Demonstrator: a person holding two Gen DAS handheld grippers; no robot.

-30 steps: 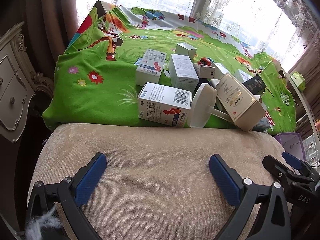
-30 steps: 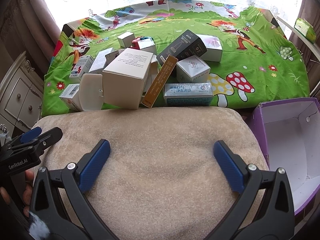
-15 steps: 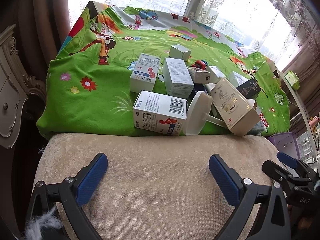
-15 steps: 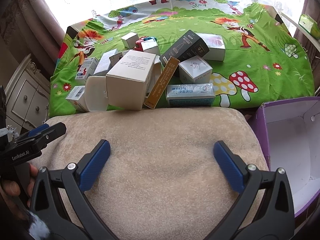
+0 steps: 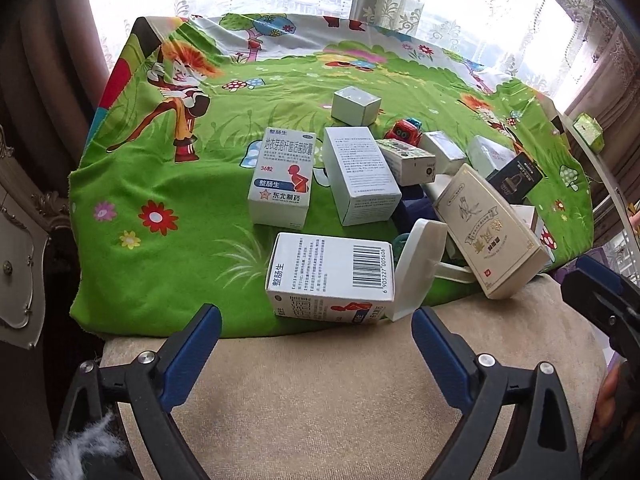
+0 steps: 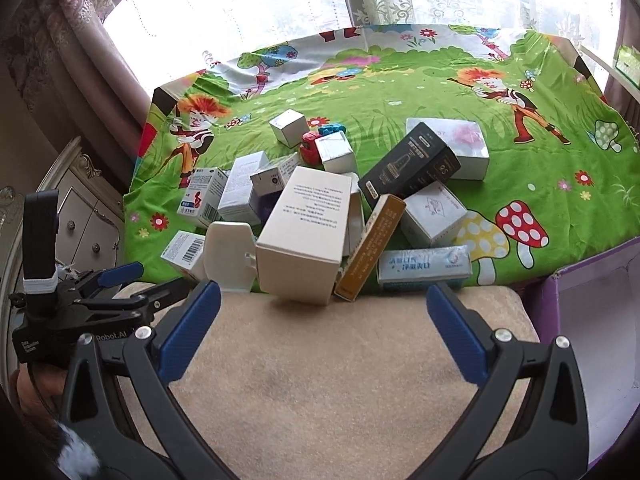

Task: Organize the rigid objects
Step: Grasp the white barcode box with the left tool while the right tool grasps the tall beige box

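Several cardboard boxes lie in a heap on a green cartoon cloth (image 5: 160, 184). Nearest my left gripper (image 5: 314, 312) is a white medicine box with a barcode (image 5: 332, 276), lying flat at the cloth's near edge. The left jaws are closing with nothing between them, just short of that box. A white plastic lid (image 5: 416, 268) and a tall beige box (image 5: 488, 232) lean beside it. My right gripper (image 6: 323, 288) stands open and holds nothing, its tips just short of a large cream box (image 6: 308, 232), a slim gold box (image 6: 370, 240) and a pale blue box (image 6: 424, 266).
Both grippers hover over a beige cushion (image 6: 340, 380). A purple open box (image 6: 592, 320), white inside, stands at the right. A pale carved dresser (image 5: 20, 260) is on the left. A red toy (image 5: 404, 130), a black box (image 6: 412, 166) and more white boxes sit further back.
Both grippers have moved forward over the cushion toward the heap, so the boxes sit nearer the fingertips. The left jaws have narrowed slightly.
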